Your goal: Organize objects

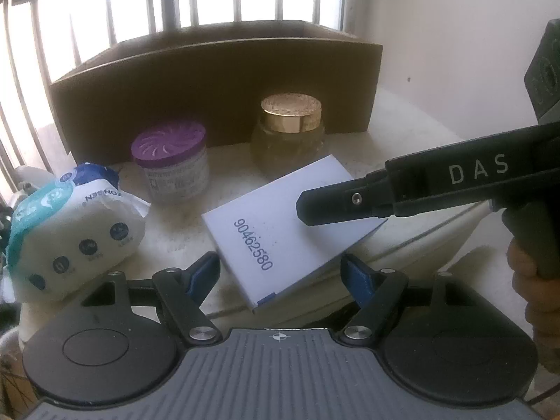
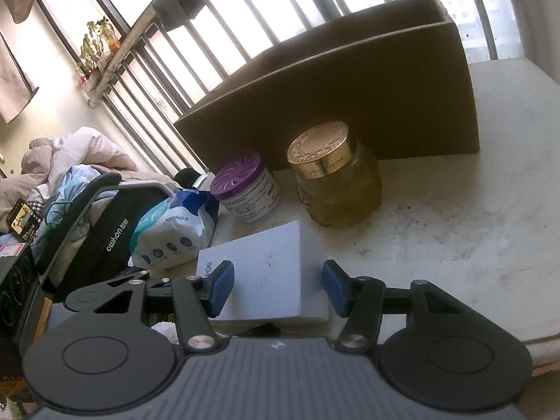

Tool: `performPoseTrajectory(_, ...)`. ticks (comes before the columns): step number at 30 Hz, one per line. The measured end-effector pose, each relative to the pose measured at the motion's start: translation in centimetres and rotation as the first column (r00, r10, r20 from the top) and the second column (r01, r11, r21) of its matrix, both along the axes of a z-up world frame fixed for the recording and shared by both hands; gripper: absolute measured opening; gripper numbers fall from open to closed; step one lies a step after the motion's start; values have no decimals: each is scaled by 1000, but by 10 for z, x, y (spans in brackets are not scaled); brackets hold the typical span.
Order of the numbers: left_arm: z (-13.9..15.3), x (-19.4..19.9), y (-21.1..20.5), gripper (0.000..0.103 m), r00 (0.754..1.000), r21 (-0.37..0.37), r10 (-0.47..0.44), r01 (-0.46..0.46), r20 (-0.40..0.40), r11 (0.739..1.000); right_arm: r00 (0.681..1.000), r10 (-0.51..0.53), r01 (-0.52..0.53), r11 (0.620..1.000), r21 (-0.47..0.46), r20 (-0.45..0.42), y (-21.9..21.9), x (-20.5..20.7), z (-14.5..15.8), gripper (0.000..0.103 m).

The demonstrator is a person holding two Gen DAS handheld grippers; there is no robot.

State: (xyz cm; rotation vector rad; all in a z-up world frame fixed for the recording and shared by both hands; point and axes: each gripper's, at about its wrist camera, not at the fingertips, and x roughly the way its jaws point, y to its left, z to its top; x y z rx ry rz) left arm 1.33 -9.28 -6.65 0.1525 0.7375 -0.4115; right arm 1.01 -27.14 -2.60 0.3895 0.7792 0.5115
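We held the right hand-held gripper [image 2: 276,288] with jaws apart, straddling the white box [image 2: 266,273] on the surface [image 2: 455,227] (probably lining up a grasp); the left hand-held gripper [image 1: 281,273] waited spread wide.

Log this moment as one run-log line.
phase: approach | right gripper: open, straddling white box | left gripper: open, empty | cardboard box: behind
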Motion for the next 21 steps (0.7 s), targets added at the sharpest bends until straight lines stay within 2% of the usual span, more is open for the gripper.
performPoseTrajectory(21, 0, 2, -2, 76, 1000, -2, -4, 4, 0, 1000, 1000, -13, 13, 1000, -3, 5, -2, 1, 1, 60)
